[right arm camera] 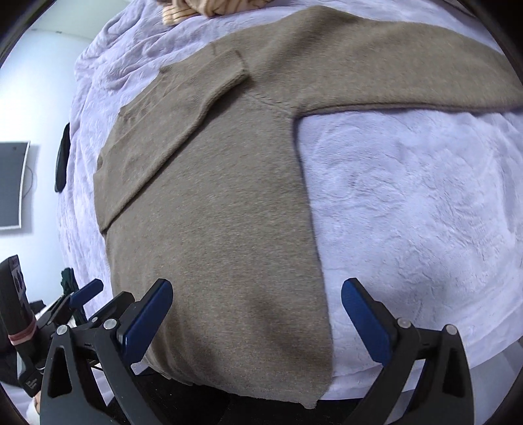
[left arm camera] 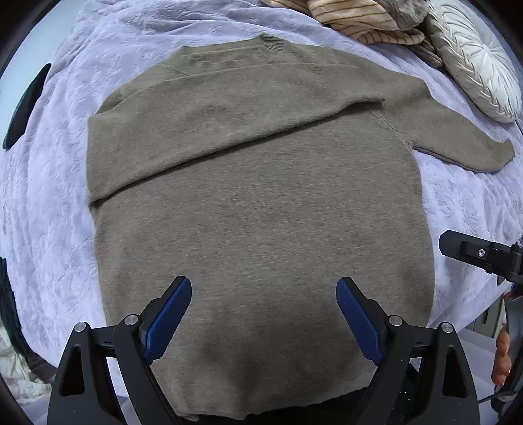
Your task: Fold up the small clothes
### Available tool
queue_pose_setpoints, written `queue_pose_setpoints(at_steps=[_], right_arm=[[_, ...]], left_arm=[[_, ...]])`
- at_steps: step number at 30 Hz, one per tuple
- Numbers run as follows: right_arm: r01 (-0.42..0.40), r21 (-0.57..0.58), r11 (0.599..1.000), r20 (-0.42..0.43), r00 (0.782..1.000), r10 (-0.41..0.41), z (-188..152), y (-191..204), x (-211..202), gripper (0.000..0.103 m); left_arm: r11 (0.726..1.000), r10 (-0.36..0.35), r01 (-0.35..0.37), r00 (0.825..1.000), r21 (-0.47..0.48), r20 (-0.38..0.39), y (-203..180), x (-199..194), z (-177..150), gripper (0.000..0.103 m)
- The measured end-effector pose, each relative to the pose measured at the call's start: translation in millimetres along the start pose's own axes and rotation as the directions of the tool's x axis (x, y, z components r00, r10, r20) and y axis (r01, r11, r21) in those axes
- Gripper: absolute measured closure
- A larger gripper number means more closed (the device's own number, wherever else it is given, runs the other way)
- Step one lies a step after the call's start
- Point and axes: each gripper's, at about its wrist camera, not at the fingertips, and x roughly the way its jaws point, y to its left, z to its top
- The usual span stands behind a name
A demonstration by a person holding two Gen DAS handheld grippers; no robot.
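Taupe sweater (left arm camera: 261, 202) lies flat, one sleeve seemingly folded across.

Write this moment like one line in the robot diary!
sweater: flat on bed, one sleeve folded across | other sleeve: out | left tongs: open | right tongs: open

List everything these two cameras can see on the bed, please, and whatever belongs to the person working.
sweater: one, taupe, flat on the bedspread, one sleeve folded across the chest, the other stretched out sideways
bedspread: one, pale lilac, under the sweater
striped garment: one, beige, crumpled at the far edge
round cushion: one, white, pleated, far corner
screen: one, dark, on the wall
left gripper: black with blue pads, open over the hem
right gripper: same, open over the sweater's side edge
fingers: person's, at the frame edge
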Motion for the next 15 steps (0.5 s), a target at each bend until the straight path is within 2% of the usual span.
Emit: queue_pose_setpoints(at_steps=[8, 12, 15], right_arm=[[-0.026, 0.132, 0.991, 0.038, 0.999, 0.021, 2.3, -44.9, -7.3, 0.0], [-0.075, 0.217, 0.973, 0.107, 0.993, 0.052, 9.1, -76.7, -19.2, 0.0], [-0.138, 0.298, 0.944, 0.191, 0.978, 0.083, 20.2, -106.9, -31.3, 0.0]], left_arm=[[0.998, 0.0, 0.001, 1.0, 0.058, -0.015, -25.9, 5.9, 12.7, 0.012], [0.997, 0.002, 0.0, 1.0, 0.079, -0.016, -37.2, 10.1, 20.9, 0.012], [0.995, 0.008, -0.006, 1.0, 0.102, -0.018, -46.5, 15.7, 28.9, 0.012]])
